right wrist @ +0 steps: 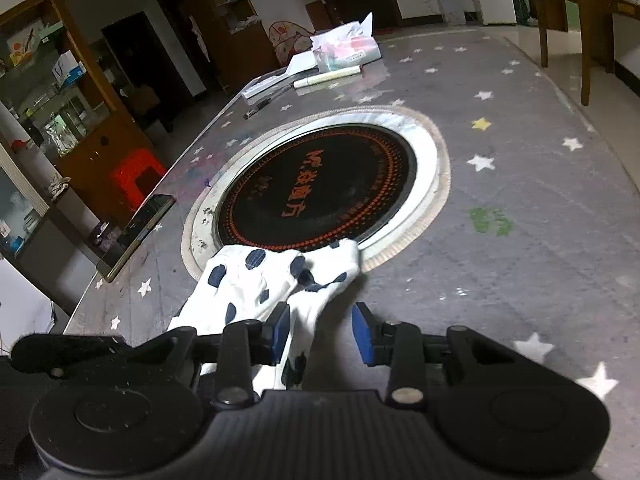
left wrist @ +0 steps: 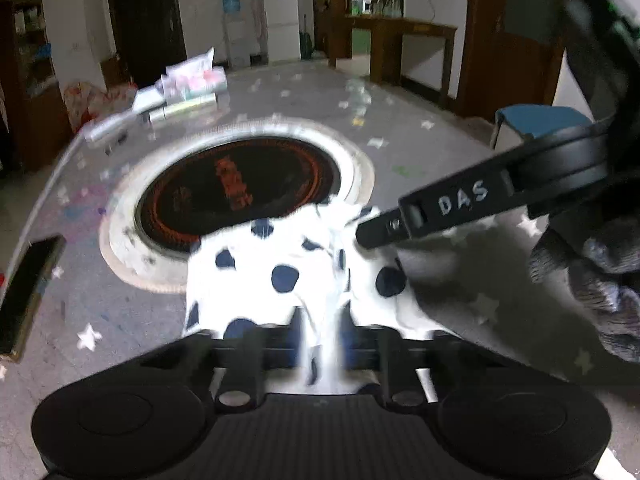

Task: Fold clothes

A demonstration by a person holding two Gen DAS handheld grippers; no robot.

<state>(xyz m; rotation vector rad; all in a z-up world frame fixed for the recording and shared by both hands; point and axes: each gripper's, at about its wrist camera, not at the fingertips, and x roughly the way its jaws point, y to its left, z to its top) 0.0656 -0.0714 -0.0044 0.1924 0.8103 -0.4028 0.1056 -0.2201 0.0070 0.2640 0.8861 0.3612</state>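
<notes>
Cloth (left wrist: 280, 276), white with dark dots, lies bunched ahead of both grippers, its far edge on the cooktop (right wrist: 320, 188). Left gripper (left wrist: 320, 344) pinches it; right gripper (right wrist: 320, 334) is spread.

A round black hob (right wrist: 320, 188) with orange lettering and a pale ring sits sunk in the table (right wrist: 540, 264), which wears a grey cloth with white stars. Left of the hob, at the table's edge, lies a dark phone (right wrist: 138, 230). Beyond the hob lie a pen (right wrist: 266, 102), a pale tube (right wrist: 328, 77), papers (right wrist: 302, 62) and a tissue pack (right wrist: 348, 50). Past the table, left of the hob, stands a red stool (right wrist: 136, 174); far behind, a white fridge (left wrist: 281, 16).
</notes>
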